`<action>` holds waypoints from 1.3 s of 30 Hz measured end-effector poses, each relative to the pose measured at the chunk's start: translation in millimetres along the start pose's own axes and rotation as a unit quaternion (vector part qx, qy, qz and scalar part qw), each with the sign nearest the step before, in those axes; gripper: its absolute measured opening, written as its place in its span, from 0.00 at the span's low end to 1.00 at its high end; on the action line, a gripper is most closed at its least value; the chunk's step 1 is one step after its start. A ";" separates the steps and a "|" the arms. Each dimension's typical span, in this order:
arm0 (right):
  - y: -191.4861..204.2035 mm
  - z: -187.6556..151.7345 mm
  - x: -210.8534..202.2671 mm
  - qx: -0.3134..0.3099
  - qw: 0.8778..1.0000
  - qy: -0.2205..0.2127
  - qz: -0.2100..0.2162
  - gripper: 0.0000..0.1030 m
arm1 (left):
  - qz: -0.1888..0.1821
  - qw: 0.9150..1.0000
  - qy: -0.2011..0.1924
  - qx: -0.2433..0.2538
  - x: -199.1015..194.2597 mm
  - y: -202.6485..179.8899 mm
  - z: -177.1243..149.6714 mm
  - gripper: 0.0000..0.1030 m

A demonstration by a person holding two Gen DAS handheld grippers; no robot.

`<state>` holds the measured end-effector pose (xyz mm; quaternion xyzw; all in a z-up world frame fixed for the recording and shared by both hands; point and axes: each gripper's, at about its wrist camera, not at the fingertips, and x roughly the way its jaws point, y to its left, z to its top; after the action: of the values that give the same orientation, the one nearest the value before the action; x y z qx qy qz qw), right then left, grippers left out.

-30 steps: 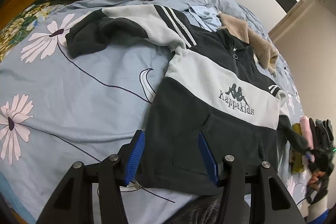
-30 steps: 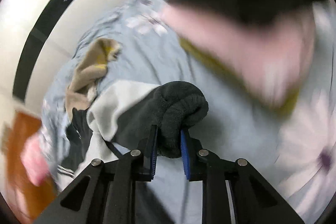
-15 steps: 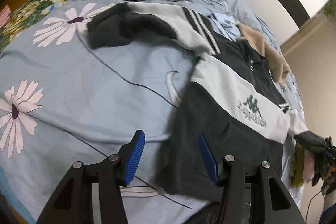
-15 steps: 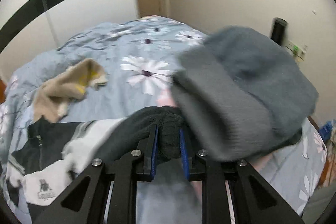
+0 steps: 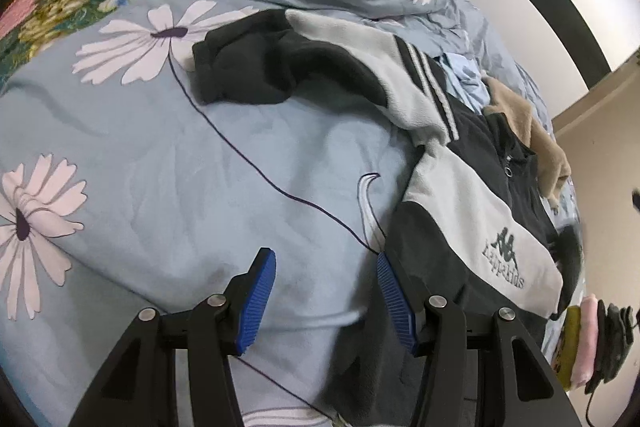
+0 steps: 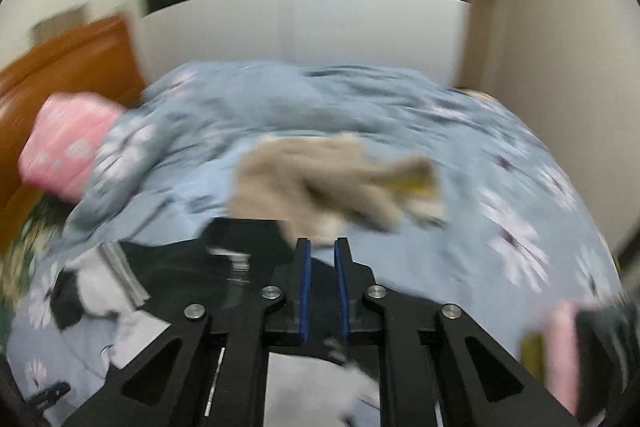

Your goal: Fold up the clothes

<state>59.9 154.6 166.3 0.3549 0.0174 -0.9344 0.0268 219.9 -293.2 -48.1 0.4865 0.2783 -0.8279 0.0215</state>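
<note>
Right tool (image 6: 321, 287) released the sleeve cuff, blue pads now nearly together and empty above sweater (image 6: 180, 271); left tool (image 5: 326, 297) spread wide over bed (image 5: 160, 167) beside sweater hem

Soft even indoor light, fisheye-warped black corners; left view sharp, right view motion-blurred.
</note>
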 end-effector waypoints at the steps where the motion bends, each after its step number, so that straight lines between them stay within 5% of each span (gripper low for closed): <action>1: 17.8 1.9 9.0 -0.014 1.000 0.005 0.016 0.07 | 0.001 1.000 0.002 -0.006 3.5 3.3 0.2 0.56; 6: 51.7 -7.0 47.7 -0.013 0.998 0.034 0.052 0.06 | 0.004 1.000 0.011 -0.009 14.5 10.8 0.4 0.56; 12: -14.0 -38.6 76.2 0.044 0.996 0.073 0.022 0.10 | 0.011 1.000 0.006 -0.004 23.3 4.9 5.5 0.56; 15: -49.8 -63.9 85.4 0.057 0.993 0.105 -0.016 0.46 | 0.015 1.000 -0.011 0.006 26.7 -12.7 12.8 0.56; 20: -69.0 -96.3 104.3 0.058 0.987 0.150 -0.026 0.59 | 0.020 0.998 -0.050 0.007 37.8 -58.9 29.6 0.62; 30: -37.5 -130.5 158.6 -0.052 0.975 0.197 -0.092 0.58 | 0.043 0.995 -0.092 0.026 77.9 -147.8 30.7 0.65; 35: -67.0 -122.3 152.1 -0.014 0.974 0.193 -0.117 0.13 | 0.054 0.991 -0.090 0.078 99.6 -169.6 21.2 0.65; 39: -104.3 -94.3 108.5 0.077 0.983 0.126 -0.107 0.10 | 0.052 0.990 -0.104 0.075 98.9 -167.9 26.6 0.65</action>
<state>34.8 259.4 25.2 0.4665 -0.0138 -0.8784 -0.1028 95.4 -141.0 -45.2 0.4115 0.1864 -0.8903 0.0565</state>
